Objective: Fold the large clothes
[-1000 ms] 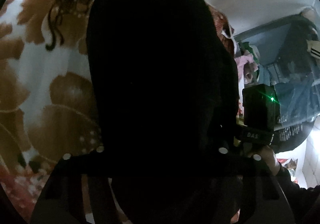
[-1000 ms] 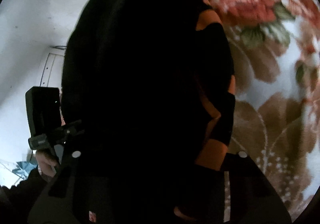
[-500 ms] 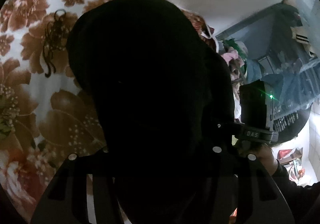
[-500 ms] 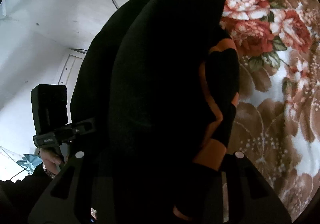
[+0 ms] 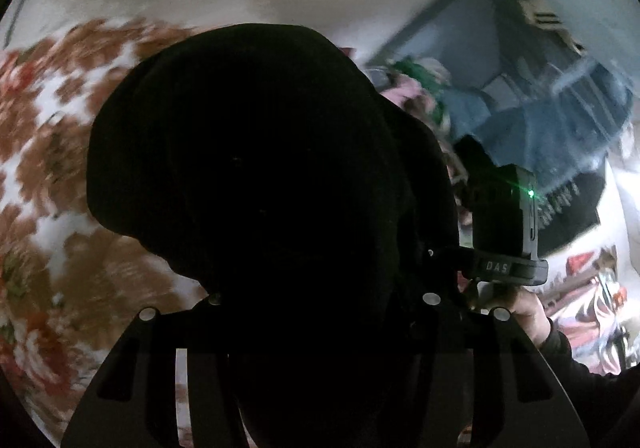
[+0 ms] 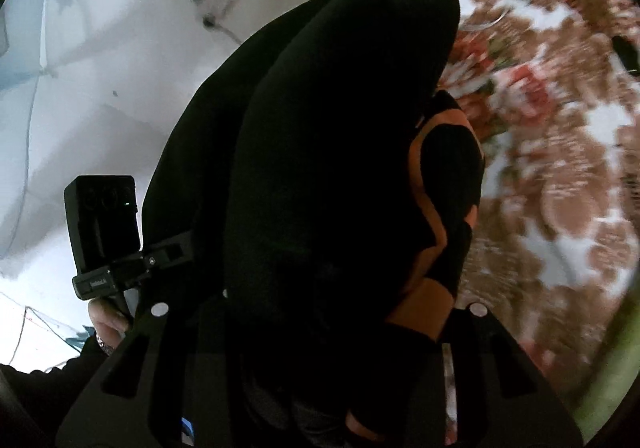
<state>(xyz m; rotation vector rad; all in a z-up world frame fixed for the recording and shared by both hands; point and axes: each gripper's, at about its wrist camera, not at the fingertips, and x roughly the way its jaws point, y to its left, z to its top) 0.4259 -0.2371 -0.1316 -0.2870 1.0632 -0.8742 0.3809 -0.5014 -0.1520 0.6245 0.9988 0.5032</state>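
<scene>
The black top (image 5: 256, 184) fills the middle of both views. It is bunched up in a big lump right in front of each camera. In the right view it has orange bands (image 6: 436, 208) along its edge, at about 4 o'clock from its middle.

The left gripper (image 5: 304, 380) has cloth packed between its fingers, so it looks to be holding the top. The right gripper (image 6: 320, 388) looks the same, closed partway on a thick wad of the top. The fingertips are hidden under the cloth.

The flower blanket (image 5: 60, 168) lies below, at 9 o'clock in the left view and 3 o'clock in the right view. It is blurry.

What could go wrong: the top is thick and lumpy, so a bit could slip out of one gripper. Then it would hang crooked and fold badly. The cloth also blocks both cameras.

In the left view the other tool's block at 3 o'clock reads "DAS" (image 5: 496, 268). The small label in the right view is too blurry to read.
</scene>
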